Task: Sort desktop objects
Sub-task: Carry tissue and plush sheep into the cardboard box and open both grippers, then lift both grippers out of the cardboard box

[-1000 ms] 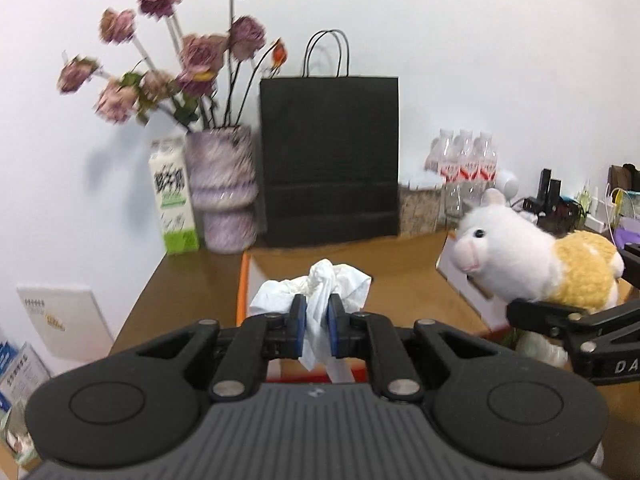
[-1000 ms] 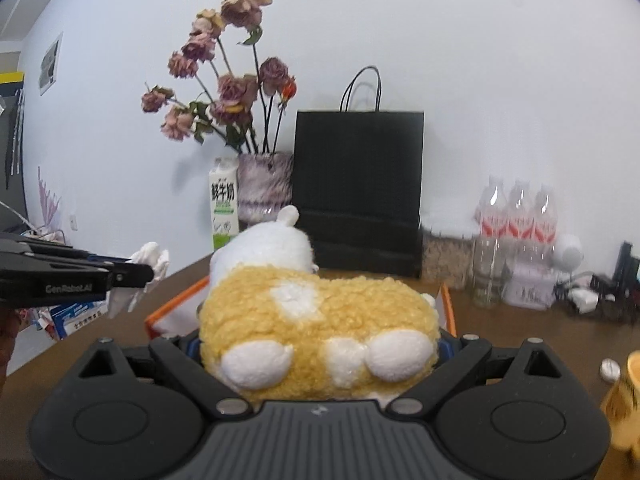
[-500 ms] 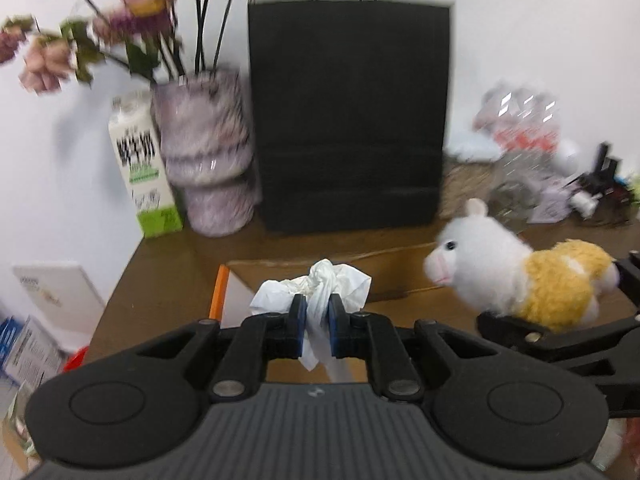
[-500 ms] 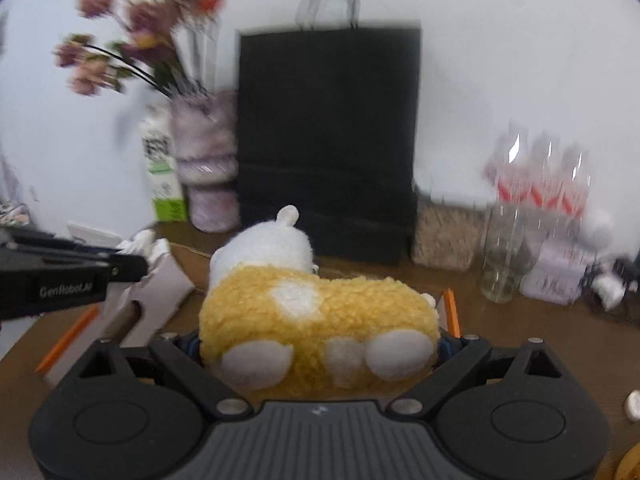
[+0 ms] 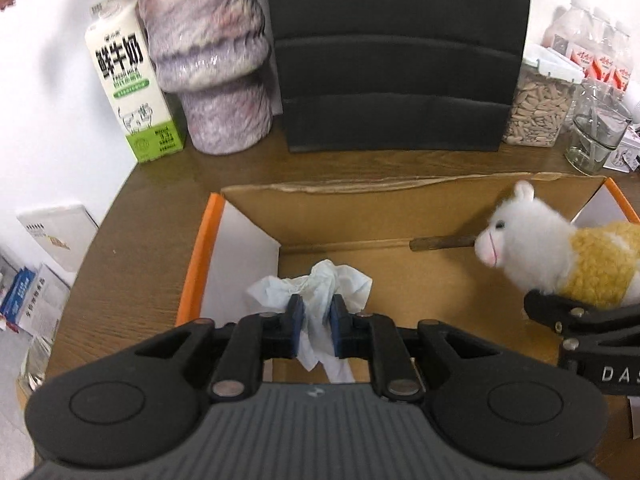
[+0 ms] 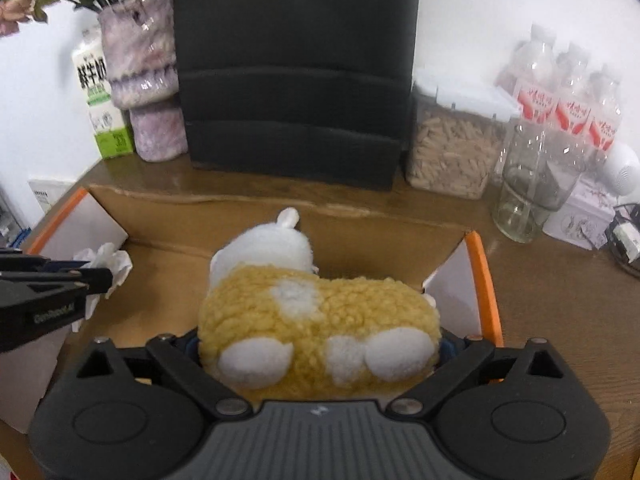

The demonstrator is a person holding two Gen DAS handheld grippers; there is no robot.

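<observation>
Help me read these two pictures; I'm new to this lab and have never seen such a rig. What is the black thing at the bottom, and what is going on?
A person holds a two-finger gripper in each hand; a camera on each looks along its fingers, so the black shape below is the gripper itself. The left view shows the left gripper with a crumpled white tissue between its blue pads; its jaws are just opening. The right view shows the right gripper clamped on a yellow and white plush animal. Both hang over an open cardboard box with orange edges on a brown wooden desk. Behind stand a milk carton, a purple vase, a black paper bag, a seed jar and water bottles.
</observation>
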